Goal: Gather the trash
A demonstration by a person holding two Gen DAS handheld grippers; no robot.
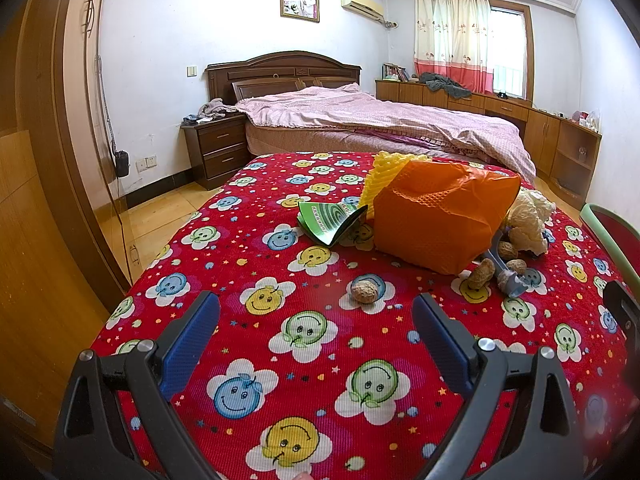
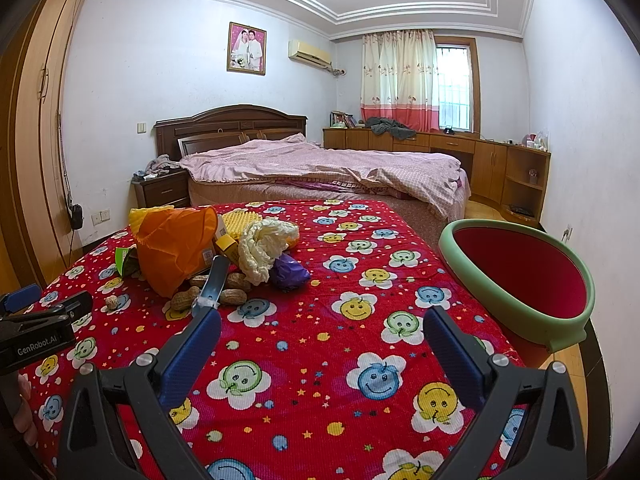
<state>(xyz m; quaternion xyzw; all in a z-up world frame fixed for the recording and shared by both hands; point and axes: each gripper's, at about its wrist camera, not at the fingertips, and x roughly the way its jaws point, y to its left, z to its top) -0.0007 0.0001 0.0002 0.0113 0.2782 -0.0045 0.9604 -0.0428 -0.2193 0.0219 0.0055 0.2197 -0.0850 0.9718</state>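
jaws spread, bin empty

both your left gripper (image 1: 316, 318) and right gripper (image 2: 322, 334) hang wide apart, holding nothing, over the red smiley-flower cloth (image 2: 320, 376). your green-rimmed red bin (image 2: 520, 276) holds nothing at the table's right edge. trash sits piled mid-table: crumpled orange plastic bag (image 1: 436, 220), peanut shells (image 2: 236, 294).

A red cloth (image 2: 320, 360) with blue, yellow and green smiley flowers covers the tabletop. On it lie an orange bag (image 1: 436, 220), a green striped leaflet (image 1: 330, 222), cream crumpled paper (image 2: 264, 250), a purple wrapper (image 2: 290, 272) and tan peanuts (image 2: 236, 296). The bin (image 2: 496, 300) is green-rimmed, red inside.
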